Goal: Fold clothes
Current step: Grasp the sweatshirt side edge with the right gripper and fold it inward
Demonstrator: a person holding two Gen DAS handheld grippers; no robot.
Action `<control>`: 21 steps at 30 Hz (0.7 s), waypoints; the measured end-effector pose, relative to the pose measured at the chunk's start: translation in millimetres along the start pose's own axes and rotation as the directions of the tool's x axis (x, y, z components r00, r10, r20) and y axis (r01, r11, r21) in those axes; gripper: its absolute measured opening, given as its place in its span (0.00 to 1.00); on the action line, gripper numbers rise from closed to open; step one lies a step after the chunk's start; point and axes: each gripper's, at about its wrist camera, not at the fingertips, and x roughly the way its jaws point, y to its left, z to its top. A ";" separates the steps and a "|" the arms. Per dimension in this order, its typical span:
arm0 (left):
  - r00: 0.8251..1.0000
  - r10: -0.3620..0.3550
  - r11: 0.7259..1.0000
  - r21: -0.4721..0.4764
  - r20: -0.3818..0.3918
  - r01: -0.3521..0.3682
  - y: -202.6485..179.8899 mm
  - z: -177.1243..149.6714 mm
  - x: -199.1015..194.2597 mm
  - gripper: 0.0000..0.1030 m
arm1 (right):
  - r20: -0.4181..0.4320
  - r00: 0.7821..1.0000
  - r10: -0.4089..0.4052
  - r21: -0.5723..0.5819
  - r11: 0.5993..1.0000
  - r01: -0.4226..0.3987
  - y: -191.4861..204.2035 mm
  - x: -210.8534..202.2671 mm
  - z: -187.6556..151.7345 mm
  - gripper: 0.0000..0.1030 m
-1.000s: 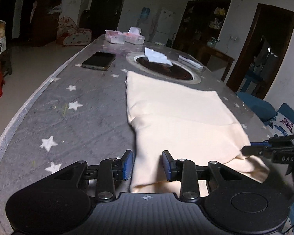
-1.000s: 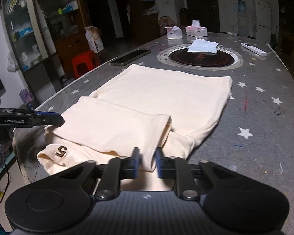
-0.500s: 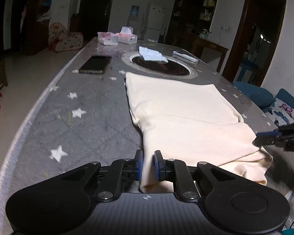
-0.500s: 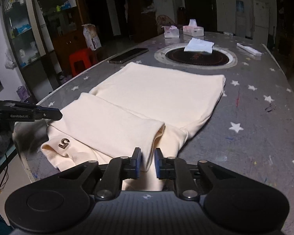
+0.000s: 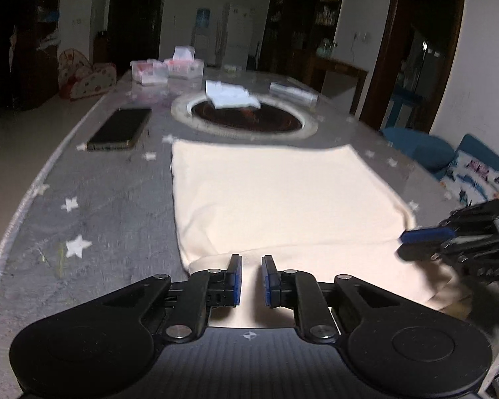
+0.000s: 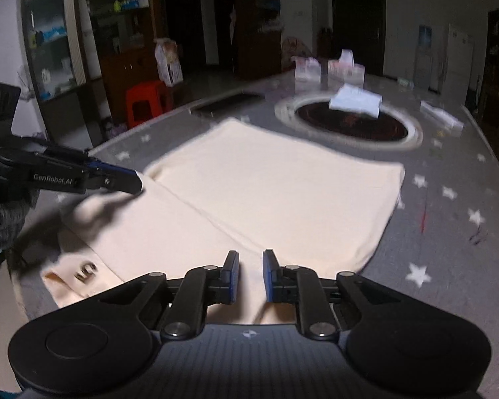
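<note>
A cream garment (image 5: 282, 199) lies partly folded on the grey star-patterned table (image 5: 109, 199). It also shows in the right wrist view (image 6: 276, 186), with a "5" mark (image 6: 86, 270) on its near left corner. My left gripper (image 5: 251, 279) is shut on the garment's near left edge, with cloth between its blue pads. My right gripper (image 6: 250, 276) is shut on the near right edge and holds a raised layer. Each gripper shows in the other's view, the right (image 5: 425, 236) and the left (image 6: 116, 179).
A dark phone (image 5: 119, 129) lies on the table's left side. A round inset burner (image 5: 246, 119) with a white cloth (image 5: 231, 98) on it sits beyond the garment. Tissue boxes (image 5: 169, 68) stand at the far end. A red stool (image 6: 146, 101) stands beside the table.
Both grippers have moved forward over the table and lifted the garment's near edge. The folded layer now reaches further toward the burner. The left gripper had closed on the cloth one second ago.
</note>
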 end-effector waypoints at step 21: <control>1.000 0.005 0.918 0.397 0.003 -0.006 -49.5 -67.6 -81.9 0.38 | -0.012 1.000 0.006 -0.165 0.986 -0.008 32.1 -30.4 -27.5 0.32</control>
